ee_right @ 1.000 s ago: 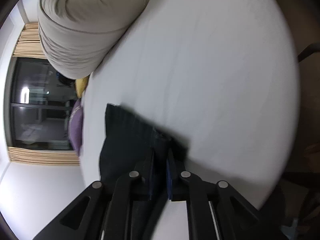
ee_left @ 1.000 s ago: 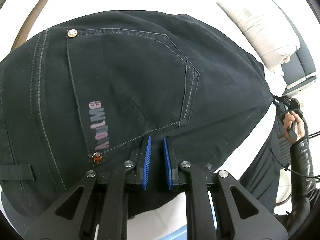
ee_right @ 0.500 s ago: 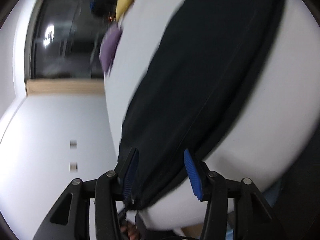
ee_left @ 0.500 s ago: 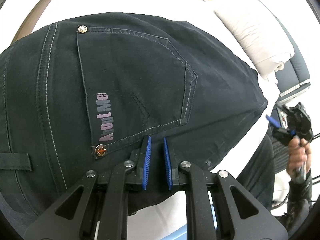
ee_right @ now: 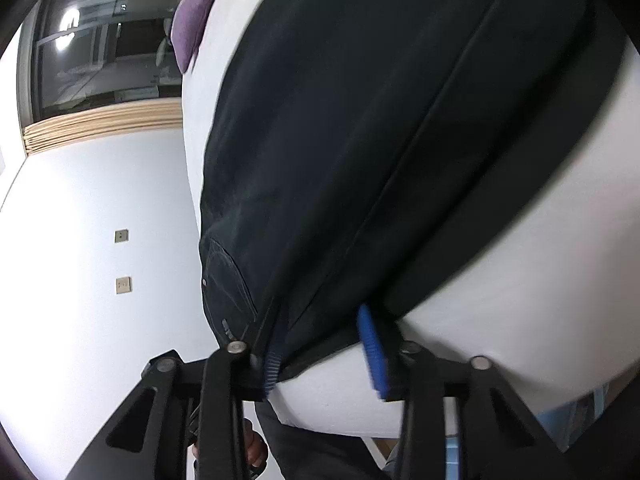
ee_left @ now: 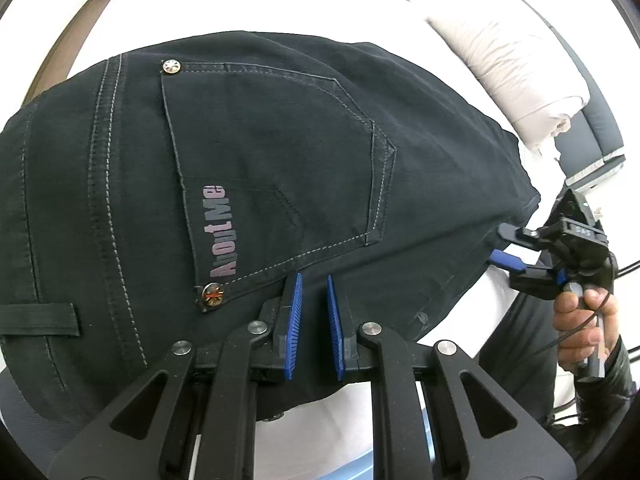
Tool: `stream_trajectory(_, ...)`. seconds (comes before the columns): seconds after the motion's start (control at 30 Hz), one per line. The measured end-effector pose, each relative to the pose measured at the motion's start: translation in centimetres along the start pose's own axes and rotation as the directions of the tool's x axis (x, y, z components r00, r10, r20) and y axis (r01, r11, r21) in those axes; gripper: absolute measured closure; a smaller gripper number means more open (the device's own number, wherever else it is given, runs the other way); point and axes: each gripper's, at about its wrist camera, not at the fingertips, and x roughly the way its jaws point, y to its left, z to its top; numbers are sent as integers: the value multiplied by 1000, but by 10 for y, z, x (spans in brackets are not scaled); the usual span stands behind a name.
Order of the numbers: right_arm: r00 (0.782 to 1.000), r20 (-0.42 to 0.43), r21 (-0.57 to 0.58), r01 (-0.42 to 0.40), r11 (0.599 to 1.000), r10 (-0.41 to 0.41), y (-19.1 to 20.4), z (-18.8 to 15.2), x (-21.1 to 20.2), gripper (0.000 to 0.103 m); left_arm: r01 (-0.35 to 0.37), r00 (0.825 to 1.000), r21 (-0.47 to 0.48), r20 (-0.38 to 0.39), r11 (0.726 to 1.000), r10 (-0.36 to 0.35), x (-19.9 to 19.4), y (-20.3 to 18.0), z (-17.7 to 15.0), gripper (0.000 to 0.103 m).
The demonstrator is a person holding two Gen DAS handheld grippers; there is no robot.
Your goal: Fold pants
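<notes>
Matt black denim on a smooth white sheet, amid black plastic tools.

The pants (ee_left: pixel 280 152) are matt black denim with pale topstitching, shiny metal rivets (ee_left: pixel 172 66) and a pinkish printed logo (ee_left: pixel 222 232). The bed sheet (ee_left: pixel 224 4) is smooth white cloth; the duvet (ee_left: pixel 516 68) is soft, crumpled beige fabric. The left gripper (ee_left: pixel 312 312) is matt black plastic with ribbed blue pads (ee_left: pixel 295 320) and bright metal screws (ee_left: pixel 258 326).

left wrist: close, downward | right wrist: close, edge-on | shared: pants (ee_left: pixel 260 168)
</notes>
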Motion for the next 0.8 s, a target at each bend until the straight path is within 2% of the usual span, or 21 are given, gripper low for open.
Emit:
stream_trajectory(0.03, 1000, -4, 2, 0, 1000, 0, -2, 0, 0, 79, -2, 1000, 0, 0, 1000, 2, 0, 0, 0, 90)
stream_trajectory(0.1, 1000, -20, -1, -5, 1000, 5, -4, 2, 6, 95, -9, 1000, 3, -2, 1000, 9, 0, -2, 0, 90)
stream_trajectory(0.2, 1000, -15, -51, 18, 999, -18, -1, -3, 2, 98, -23, 1000, 7, -6, 1000, 23, -2, -3, -1, 90)
stream_trajectory(0.37, 1000, -8, -49, 16, 999, -17, -14, -21, -5, 101, -51, 999, 18, -8, 999, 51, -7, -2, -4, 90)
stream_trajectory(0.47, 1000, -11, -49, 13, 999, -14, -14, -25, -6, 101, -57, 998, 12, -6, 998, 57, -11, 0, -6, 90)
stream_trajectory(0.53, 999, -17, -91, 40, 995, -41, -9, -27, -8, 99, -79, 997, 19, -1, 997, 79, -13, -2, -6, 90)
stream_trajectory(0.63, 999, -38, -68, 13, 998, -16, -5, -25, -3, 88, -145, 989, 35, 33, 989, 144, -23, -14, -2, 90)
stream_trajectory(0.67, 999, -35, -66, -1, 998, -1, -5, -24, -4, 83, -148, 987, 54, 66, 988, 144, -29, -23, 3, 90)
stream_trajectory(0.7, 1000, -16, -70, -19, 997, 18, -4, -22, -6, 78, -128, 988, 60, 95, 990, 122, -34, -31, 8, 90)
stream_trajectory(0.77, 999, 29, -58, -39, 998, 41, 2, -19, -6, 76, -74, 987, 81, 152, 994, 61, -39, -49, 22, 90)
stream_trajectory(0.8, 997, 55, -35, -53, 998, 55, -2, -15, -10, 76, -62, 987, 99, 157, 993, 46, -36, -59, 28, 90)
